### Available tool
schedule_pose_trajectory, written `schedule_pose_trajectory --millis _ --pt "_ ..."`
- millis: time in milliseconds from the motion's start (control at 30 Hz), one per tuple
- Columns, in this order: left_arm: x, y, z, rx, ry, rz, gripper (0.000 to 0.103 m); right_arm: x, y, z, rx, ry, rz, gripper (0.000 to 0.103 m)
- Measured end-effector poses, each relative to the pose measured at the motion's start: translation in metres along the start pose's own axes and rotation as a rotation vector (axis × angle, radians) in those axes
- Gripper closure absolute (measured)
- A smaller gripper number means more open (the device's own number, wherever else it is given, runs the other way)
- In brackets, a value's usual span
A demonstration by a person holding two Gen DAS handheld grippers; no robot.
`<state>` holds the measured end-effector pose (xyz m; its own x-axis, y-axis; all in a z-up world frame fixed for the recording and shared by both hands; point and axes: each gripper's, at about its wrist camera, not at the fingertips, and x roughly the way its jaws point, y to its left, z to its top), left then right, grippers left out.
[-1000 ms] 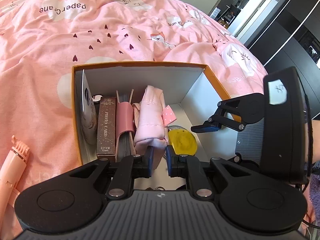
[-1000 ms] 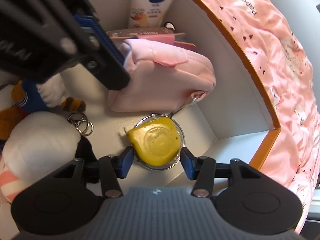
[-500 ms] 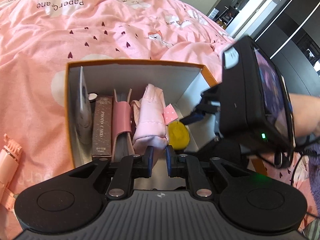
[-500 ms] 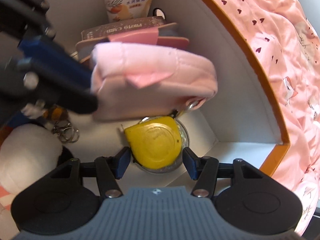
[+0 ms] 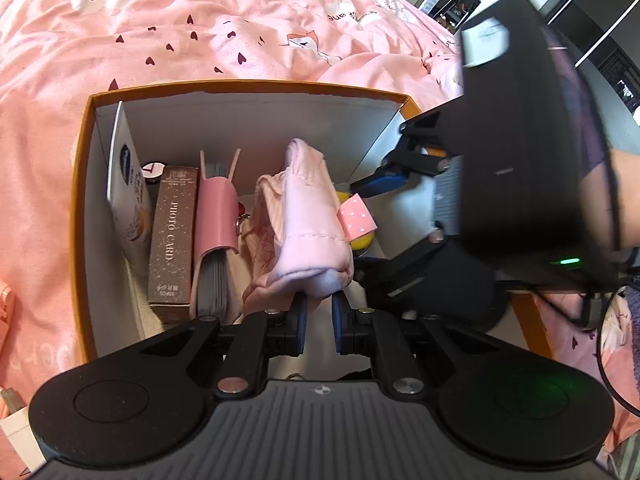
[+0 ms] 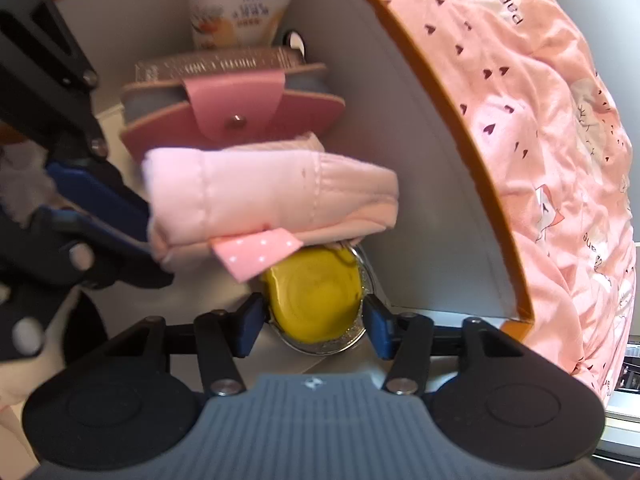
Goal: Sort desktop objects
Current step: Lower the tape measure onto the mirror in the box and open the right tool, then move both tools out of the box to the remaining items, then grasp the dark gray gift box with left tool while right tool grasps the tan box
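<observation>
An orange box (image 5: pixel 248 87) with white inner walls lies on the bed. My left gripper (image 5: pixel 318 312) is shut on the near end of a pink fabric pouch (image 5: pixel 308 216), lifted and tilted inside the box; the pouch shows across the right wrist view (image 6: pixel 272 196). My right gripper (image 6: pixel 314 322) is open, its fingers either side of a round yellow-lidded tin (image 6: pixel 320 296) on the box floor, under the pouch. The tin is mostly hidden in the left view (image 5: pixel 362 240).
Standing in the box: a lotion tube (image 5: pixel 130 196), a brown photo card box (image 5: pixel 172 236), a pink snap notebook (image 5: pixel 216 236). Pink bedding (image 5: pixel 200 32) surrounds the box. A pink object (image 5: pixel 6 304) lies at the left.
The left gripper has lifted and tipped the pink pouch up off the tin. The right gripper has moved in closer, its fingers now either side of the yellow tin.
</observation>
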<state>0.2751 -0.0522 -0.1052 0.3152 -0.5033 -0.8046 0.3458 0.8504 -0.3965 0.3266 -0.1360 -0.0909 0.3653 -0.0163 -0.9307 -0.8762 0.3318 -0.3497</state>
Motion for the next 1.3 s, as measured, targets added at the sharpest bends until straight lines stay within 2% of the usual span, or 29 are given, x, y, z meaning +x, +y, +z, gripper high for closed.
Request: schedule_pose_trajectory --millis 100,267,433,633,733,833,967,1067,1133,1200,1267,1300 --pt "-0.003 -0.002 -0.003 0.019 0.001 0.015 0.088 -0.016 -0.001 -0.003 0.025 -0.023 0.037 0.042" --pt "-0.011 -0.004 -0.005 0.032 0.003 0.042 0.088 -0.037 -0.006 -0.012 0.095 -0.028 0.042 0.042" --pt "-0.033 -0.006 -0.017 0.045 -0.018 0.056 0.087 -0.068 -0.005 -0.027 0.198 -0.095 0.062 0.042" --pt "-0.088 -0.002 -0.041 0.057 -0.108 0.094 0.086 -0.112 0.023 -0.048 0.319 -0.282 0.040 0.044" --pt "-0.123 0.007 -0.052 0.041 -0.148 0.139 0.086 -0.132 0.044 -0.049 0.373 -0.394 0.039 0.051" --pt "-0.154 0.020 -0.063 0.000 -0.200 0.219 0.083 -0.153 0.064 -0.041 0.439 -0.503 0.100 0.056" --pt "-0.196 0.038 -0.084 -0.084 -0.256 0.347 0.079 -0.166 0.088 -0.025 0.496 -0.590 0.190 0.057" --pt "-0.214 0.058 -0.102 -0.160 -0.254 0.439 0.070 -0.166 0.110 -0.004 0.453 -0.603 0.256 0.057" --pt "-0.219 0.074 -0.113 -0.204 -0.232 0.456 0.068 -0.167 0.126 0.012 0.386 -0.587 0.288 0.056" --pt "-0.219 0.085 -0.123 -0.230 -0.207 0.465 0.063 -0.162 0.143 0.034 0.266 -0.539 0.295 0.052" --pt "-0.219 0.093 -0.132 -0.247 -0.179 0.478 0.052 -0.155 0.158 0.052 0.136 -0.486 0.288 0.043" --pt "-0.216 0.096 -0.135 -0.251 -0.165 0.479 0.051 -0.149 0.165 0.062 0.078 -0.454 0.275 0.041"
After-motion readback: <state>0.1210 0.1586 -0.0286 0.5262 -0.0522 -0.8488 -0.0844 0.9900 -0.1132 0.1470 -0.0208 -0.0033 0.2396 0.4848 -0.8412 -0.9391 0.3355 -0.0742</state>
